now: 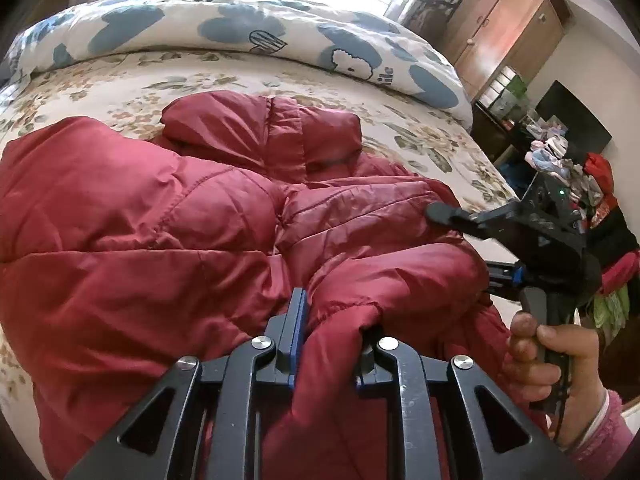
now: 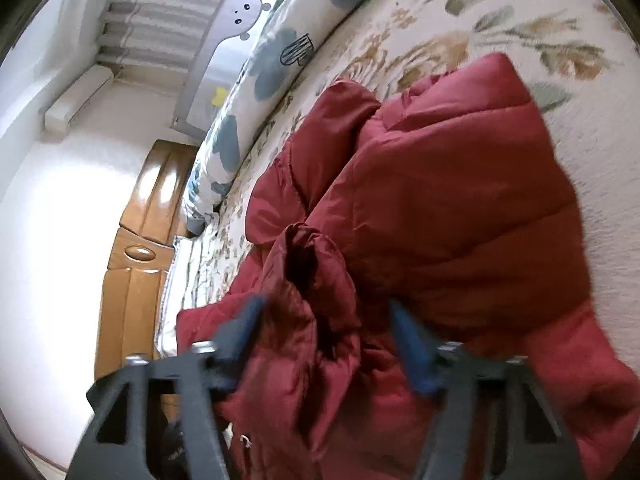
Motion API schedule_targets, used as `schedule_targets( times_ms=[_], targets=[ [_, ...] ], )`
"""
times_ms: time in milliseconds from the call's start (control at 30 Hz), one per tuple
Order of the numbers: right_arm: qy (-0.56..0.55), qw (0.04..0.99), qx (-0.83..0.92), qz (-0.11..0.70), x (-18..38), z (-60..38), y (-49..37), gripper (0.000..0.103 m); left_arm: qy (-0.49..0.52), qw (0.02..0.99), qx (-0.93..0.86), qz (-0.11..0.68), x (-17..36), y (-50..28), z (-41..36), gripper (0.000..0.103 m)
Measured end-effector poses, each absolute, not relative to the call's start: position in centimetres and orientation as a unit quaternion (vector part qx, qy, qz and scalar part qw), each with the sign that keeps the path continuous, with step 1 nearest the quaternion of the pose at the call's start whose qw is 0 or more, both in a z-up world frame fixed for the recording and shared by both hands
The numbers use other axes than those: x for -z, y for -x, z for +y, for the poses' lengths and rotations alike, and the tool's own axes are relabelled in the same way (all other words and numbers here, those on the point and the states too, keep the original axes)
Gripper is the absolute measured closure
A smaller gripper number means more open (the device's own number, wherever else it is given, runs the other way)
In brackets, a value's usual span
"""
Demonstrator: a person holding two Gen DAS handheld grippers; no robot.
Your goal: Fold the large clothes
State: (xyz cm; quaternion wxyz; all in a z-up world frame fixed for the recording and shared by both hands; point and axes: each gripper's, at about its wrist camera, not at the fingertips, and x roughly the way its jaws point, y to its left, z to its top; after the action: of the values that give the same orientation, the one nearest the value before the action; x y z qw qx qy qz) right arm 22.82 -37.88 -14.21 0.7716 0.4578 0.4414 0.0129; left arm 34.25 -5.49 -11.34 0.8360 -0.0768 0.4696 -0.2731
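**Jacket half-gathered on the bed, folding not finished**

Jacket [image 1: 168, 240], a red puffer, lies bunched on a floral bed [image 1: 420, 128], filling the left-wrist view from 7 to 3 o'clock. Its hood [image 1: 260, 132] sits at 12 o'clock, flat on the sheet. Some padding is heaped over the middle, so a first fold seems begun, but the shape is loose and uneven; squaring and further folds appear left to do.

Left gripper [image 1: 332, 344], at 6 o'clock, has its jaws set narrow, pinching a puffy roll of jacket cloth between them.

Right gripper [image 2: 326, 340] shows a wider gap, with a dark-mouthed cuff or sleeve end [image 2: 316, 280] standing between its blue pads [image 2: 412, 348]. That view is blurred, so I cannot tell whether the pads press the cloth yet. In the left view its one visible finger rests on the jacket at 3 o'clock, held by a hand [image 1: 540, 356].

Hidden: the jacket's lower edge, the other sleeve, and anything beneath the heap. A blue-patterned quilt [image 1: 240, 28] lies at 12 o'clock.
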Motion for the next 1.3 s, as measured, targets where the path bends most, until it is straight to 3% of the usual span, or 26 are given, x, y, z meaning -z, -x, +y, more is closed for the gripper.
schedule_targets(
  times_ms=[33, 67, 167, 300, 333, 600, 933, 1067, 1300],
  targets=[
    [-0.461, 0.769, -0.019, 0.442, 14.3, -37.7, -23.0, 0.080, 0.078, 0.835, 0.270, 0.474, 11.3, -34.3, -5.6, 0.081],
    [-0.461, 0.769, -0.022, 0.443, 14.3, -37.5, -23.1, 0.083, 0.077, 0.834, 0.267, 0.476, 11.3, -34.2, -5.6, 0.078],
    [-0.443, 0.780, -0.016, 0.441, 13.5, -37.1, -23.1, 0.090, 0.078, 0.828, 0.271, 0.484, 11.0, -33.9, -5.8, 0.059],
    [-0.412, 0.801, -0.011, 0.434, 11.9, -36.8, -22.8, 0.093, 0.074, 0.835, 0.269, 0.475, 9.7, -32.7, -5.8, 0.008],
    [-0.402, 0.808, -0.007, 0.431, 11.4, -36.8, -22.6, 0.094, 0.072, 0.840, 0.266, 0.467, 9.5, -32.4, -5.5, 0.006],
    [-0.335, 0.849, 0.054, 0.405, 8.1, -39.2, -19.6, 0.095, 0.083, 0.852, 0.251, 0.451, 8.2, -31.3, -2.1, 0.009],
    [-0.294, 0.849, 0.090, 0.430, 10.7, -39.3, -18.5, 0.094, 0.044, 0.867, 0.191, 0.458, 8.3, -34.1, -1.5, 0.029],
    [-0.282, 0.849, 0.096, 0.436, 11.1, -39.0, -18.5, 0.094, 0.033, 0.853, 0.168, 0.494, 10.7, -36.1, -2.5, 0.031],
    [-0.241, 0.866, 0.161, 0.407, 7.3, -37.8, -17.1, 0.070, 0.016, 0.847, 0.157, 0.508, 12.8, -36.9, -4.1, 0.031]
  ],
)
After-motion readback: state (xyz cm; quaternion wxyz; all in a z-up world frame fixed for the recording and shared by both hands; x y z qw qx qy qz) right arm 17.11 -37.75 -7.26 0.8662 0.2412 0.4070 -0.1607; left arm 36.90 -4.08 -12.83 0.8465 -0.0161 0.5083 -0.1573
